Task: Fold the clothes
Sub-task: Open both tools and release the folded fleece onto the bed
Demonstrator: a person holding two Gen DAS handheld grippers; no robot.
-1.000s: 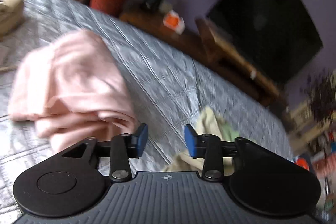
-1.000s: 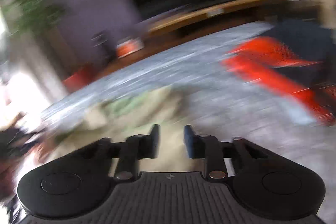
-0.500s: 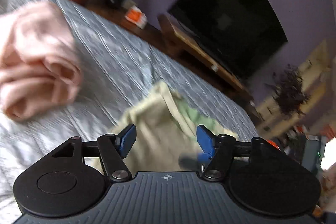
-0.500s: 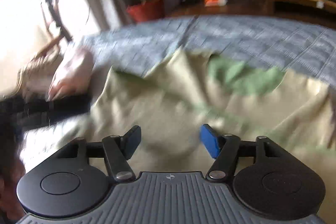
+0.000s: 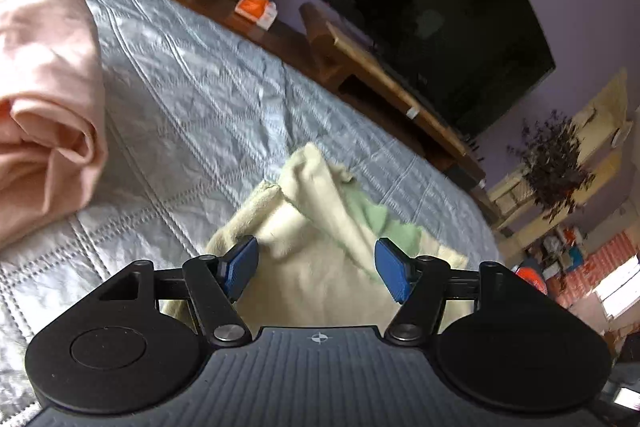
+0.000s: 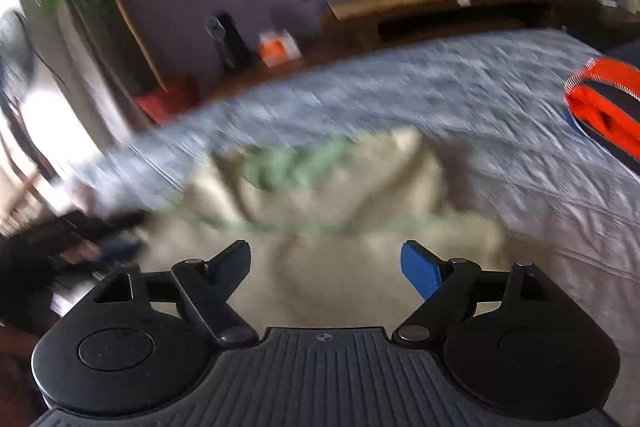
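A cream garment (image 5: 320, 267) with a green patch lies crumpled on the grey quilted bed (image 5: 192, 99). Left tongs (image 5: 316, 267) and right tongs (image 6: 325, 267) hang over it, both spread wide, gripping nothing. A pink garment (image 5: 44, 87) lies well apart; an orange-and-navy garment (image 6: 604, 107) sits near the far edge.

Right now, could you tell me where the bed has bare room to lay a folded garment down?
The widest bare quilt runs between the pink garment and the cream garment, back to the far edge. Another free stretch lies between the cream garment and the orange-and-navy item. It is crowded under both open tools, left and right.
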